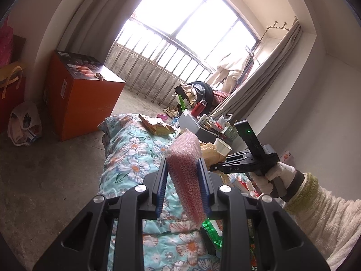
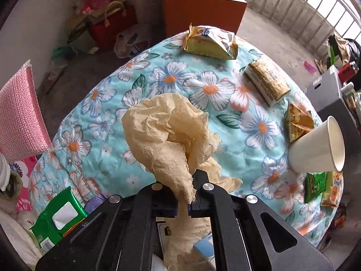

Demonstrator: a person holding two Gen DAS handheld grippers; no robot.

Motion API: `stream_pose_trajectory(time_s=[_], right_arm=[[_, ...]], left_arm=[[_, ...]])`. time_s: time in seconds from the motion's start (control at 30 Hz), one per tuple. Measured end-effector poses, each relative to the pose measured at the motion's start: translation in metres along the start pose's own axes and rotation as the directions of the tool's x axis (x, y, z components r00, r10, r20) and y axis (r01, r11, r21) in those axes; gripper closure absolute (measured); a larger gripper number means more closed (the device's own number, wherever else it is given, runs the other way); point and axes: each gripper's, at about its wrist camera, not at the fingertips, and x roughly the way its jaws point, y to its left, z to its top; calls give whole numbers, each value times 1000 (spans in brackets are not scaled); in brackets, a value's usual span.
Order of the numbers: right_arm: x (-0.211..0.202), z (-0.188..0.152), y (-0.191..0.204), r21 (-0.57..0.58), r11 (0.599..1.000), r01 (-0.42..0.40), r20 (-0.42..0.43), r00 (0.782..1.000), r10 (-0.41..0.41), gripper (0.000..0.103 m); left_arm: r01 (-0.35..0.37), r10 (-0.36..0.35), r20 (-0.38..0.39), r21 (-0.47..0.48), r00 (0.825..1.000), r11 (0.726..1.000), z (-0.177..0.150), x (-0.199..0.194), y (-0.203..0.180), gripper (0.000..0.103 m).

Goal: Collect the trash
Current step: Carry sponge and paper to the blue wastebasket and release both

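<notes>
Right gripper [image 2: 188,204] clamped tight on a crumpled tan sheet of tissue paper [image 2: 167,133], jaws pinching its lower tail while the bunched bulk stands up and away above the fingers, over the middle of the flower-printed turquoise quilt [image 2: 108,113]. Left gripper [image 1: 183,187] closed on a pink sheet of bubble wrap [image 1: 186,167], held upright between the blue pads off the quilt's near edge. Both hands loaded, so probably no room for another pick before a drop-off.

Remaining trash on the quilt, all on the right gripper's side: white paper cup [image 2: 315,149] tipped on its side at the right edge, mouth facing outward; yellow snack wrapper [image 2: 209,43] at the far edge; brown-gold packet [image 2: 267,81] beyond the cup, long axis running diagonally toward that right edge. No bin visible in either view.
</notes>
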Motion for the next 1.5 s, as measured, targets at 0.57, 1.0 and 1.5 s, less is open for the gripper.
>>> stream_pose_trajectory(time_s=[0.57, 1.0, 1.5], right_arm=[[-189, -115, -43, 418, 899, -129, 561, 815, -144, 99], [-235, -323, -59, 755, 649, -97, 481, 755, -447, 99], [-231, -540, -102, 971, 213, -108, 224, 724, -652, 99]], left_arm=[[106, -113, 60, 99, 992, 989, 23, -15, -61, 78], [300, -296, -52, 192, 954, 934, 10, 14, -170, 78], [549, -355, -539, 253, 763, 796, -45, 171, -423, 78]])
